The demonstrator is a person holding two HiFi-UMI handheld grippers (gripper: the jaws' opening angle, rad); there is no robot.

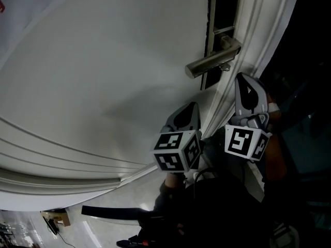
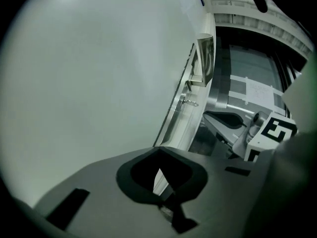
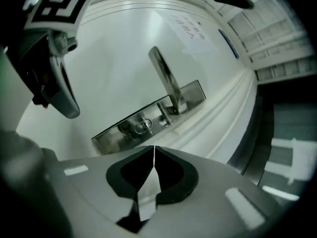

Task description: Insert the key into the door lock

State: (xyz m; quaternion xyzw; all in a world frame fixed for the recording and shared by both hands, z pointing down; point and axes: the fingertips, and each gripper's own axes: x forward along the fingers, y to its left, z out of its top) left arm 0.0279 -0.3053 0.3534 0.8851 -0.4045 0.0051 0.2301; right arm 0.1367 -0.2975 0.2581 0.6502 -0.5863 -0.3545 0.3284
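The key (image 2: 190, 101) appears to be sitting in the lock (image 3: 143, 126): a small metal piece is projecting from the lock plate (image 3: 124, 128) just below the lever handle (image 3: 167, 81). In the head view it is showing only as a small shape (image 1: 224, 66) under the handle (image 1: 212, 61), too small to confirm its form. Neither gripper is touching it.

The right gripper (image 3: 154, 150) is pointing at the plate, with the lock just beyond its tips. Its jaws are meeting at the tips with only a hairline slit between them, and nothing is sitting in them. In the head view it (image 1: 245, 84) is hovering near the door edge, below the handle.

The left gripper (image 2: 159, 151) is facing along the door (image 2: 89, 73) toward the edge. Its jaws are likewise closed tip to tip and holding nothing. In the head view it (image 1: 190, 107) is lying just beside the right gripper, lower and farther from the plate (image 1: 223, 12).

The white door (image 1: 114, 61) is filling most of the head view. A printed paper notice (image 3: 190, 31) is hanging on it beyond the handle.
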